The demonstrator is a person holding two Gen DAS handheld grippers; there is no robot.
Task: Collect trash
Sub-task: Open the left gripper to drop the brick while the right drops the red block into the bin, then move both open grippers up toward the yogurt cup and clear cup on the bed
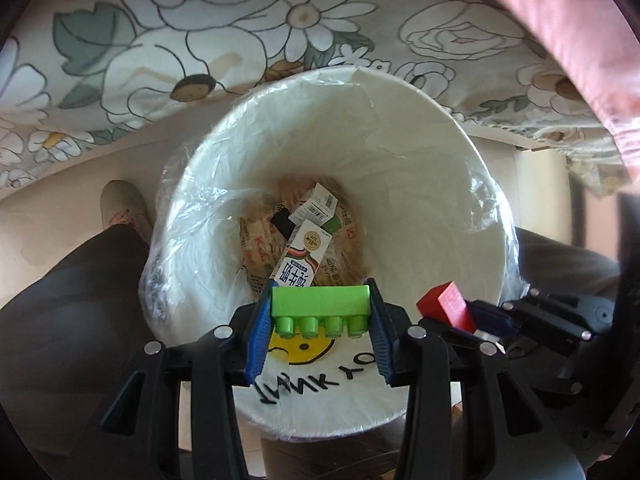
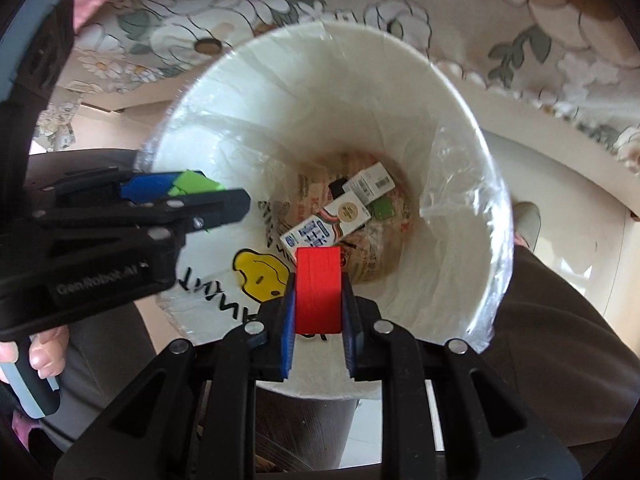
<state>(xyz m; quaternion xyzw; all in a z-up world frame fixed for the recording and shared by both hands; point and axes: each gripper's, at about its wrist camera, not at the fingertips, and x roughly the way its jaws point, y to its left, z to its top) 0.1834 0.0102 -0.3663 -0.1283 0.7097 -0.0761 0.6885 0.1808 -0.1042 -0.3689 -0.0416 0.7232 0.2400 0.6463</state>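
My left gripper [image 1: 319,312] is shut on a green toy brick [image 1: 320,306] and holds it above the open mouth of a white trash bin [image 1: 432,168] lined with a clear bag. My right gripper [image 2: 319,296] is shut on a red block [image 2: 318,288] over the same bin [image 2: 452,184]. The red block also shows in the left wrist view [image 1: 450,306], and the green brick in the right wrist view [image 2: 192,183]. At the bin's bottom lie a milk carton [image 1: 302,260], a small white box [image 1: 318,204] and printed paper wrapping.
A flowered cloth [image 1: 200,40] hangs behind the bin. The bag bears a yellow smiley face [image 2: 260,274] with black lettering. The person's dark-trousered legs [image 1: 72,300] flank the bin, a shoe [image 1: 120,204] at the left. A pink sleeve [image 1: 560,40] crosses the upper right.
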